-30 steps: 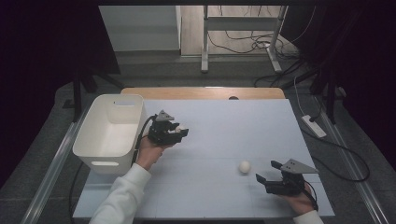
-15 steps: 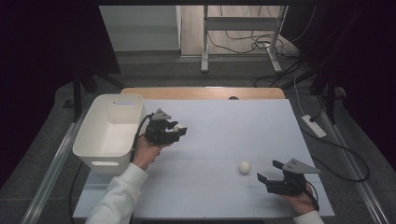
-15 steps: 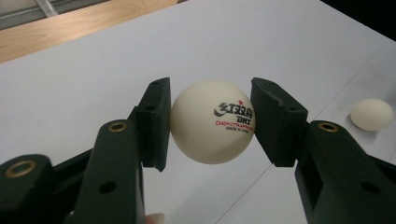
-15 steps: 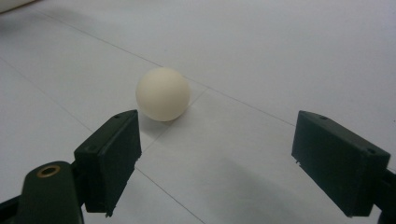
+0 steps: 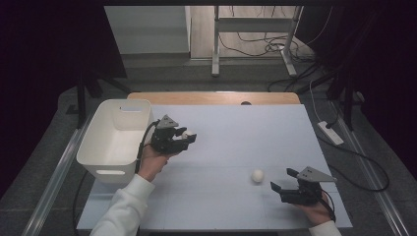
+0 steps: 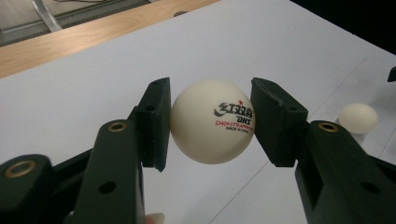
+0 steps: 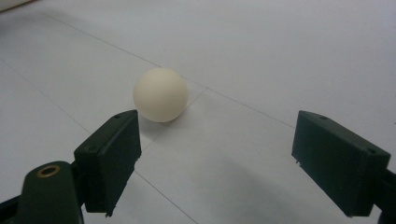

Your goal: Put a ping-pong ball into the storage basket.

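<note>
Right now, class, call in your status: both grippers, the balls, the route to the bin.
Left gripper shut on printed ball, beside white bin. Right gripper open, second ball just ahead on table. Nothing between.

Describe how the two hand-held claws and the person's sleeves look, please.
Both the left claw and the right claw are black, with two blocky flat-faced fingers and brass-coloured pivot pins. Each carries a grey three-cornered plate on top and trails a black cable. The person's sleeves are white.
</note>
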`<state>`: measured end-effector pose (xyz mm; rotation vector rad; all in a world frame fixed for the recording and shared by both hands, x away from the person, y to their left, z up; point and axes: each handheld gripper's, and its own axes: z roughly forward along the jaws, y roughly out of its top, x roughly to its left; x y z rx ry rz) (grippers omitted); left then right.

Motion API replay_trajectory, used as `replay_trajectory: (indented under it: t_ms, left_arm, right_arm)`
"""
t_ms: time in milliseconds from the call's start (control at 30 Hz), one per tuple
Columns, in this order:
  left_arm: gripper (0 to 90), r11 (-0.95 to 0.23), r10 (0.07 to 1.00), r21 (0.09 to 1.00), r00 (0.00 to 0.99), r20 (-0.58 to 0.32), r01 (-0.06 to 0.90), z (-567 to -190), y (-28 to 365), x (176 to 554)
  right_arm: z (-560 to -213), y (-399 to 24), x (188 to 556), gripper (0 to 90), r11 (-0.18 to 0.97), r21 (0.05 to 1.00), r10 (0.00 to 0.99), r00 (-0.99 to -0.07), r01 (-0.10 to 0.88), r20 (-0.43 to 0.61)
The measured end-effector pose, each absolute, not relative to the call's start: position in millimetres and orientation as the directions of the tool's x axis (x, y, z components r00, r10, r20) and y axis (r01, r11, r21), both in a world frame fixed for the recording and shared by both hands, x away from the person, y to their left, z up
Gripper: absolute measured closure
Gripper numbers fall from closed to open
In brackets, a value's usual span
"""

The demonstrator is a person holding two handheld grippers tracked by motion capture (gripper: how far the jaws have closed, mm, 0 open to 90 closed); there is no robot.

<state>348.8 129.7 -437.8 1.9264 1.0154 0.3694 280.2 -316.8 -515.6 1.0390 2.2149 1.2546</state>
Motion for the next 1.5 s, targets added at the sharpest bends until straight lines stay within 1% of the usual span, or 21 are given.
replay_trajectory:
  t_ms: [700, 1167, 1500]
  left_arm:
    - [50.0, -0.252, 0.776, 0.846, 0.621, -0.114, 0.470, -426, 135, 339]
    - [50.0, -0.230, 0.790, 0.868, 0.606, -0.097, 0.440, -406, 142, 333]
    - [50.0, -0.205, 0.791, 0.882, 0.602, -0.105, 0.424, -394, 151, 330]
  right_arm:
    - [-515, -318, 277, 15.5, 0.330, 0.851, 0.761, -0.649, 0.409, 0.017]
    - [-515, -318, 276, 15.5, 0.332, 0.851, 0.760, -0.650, 0.407, 0.014]
    - [-515, -318, 276, 15.5, 0.333, 0.852, 0.759, -0.651, 0.404, 0.012]
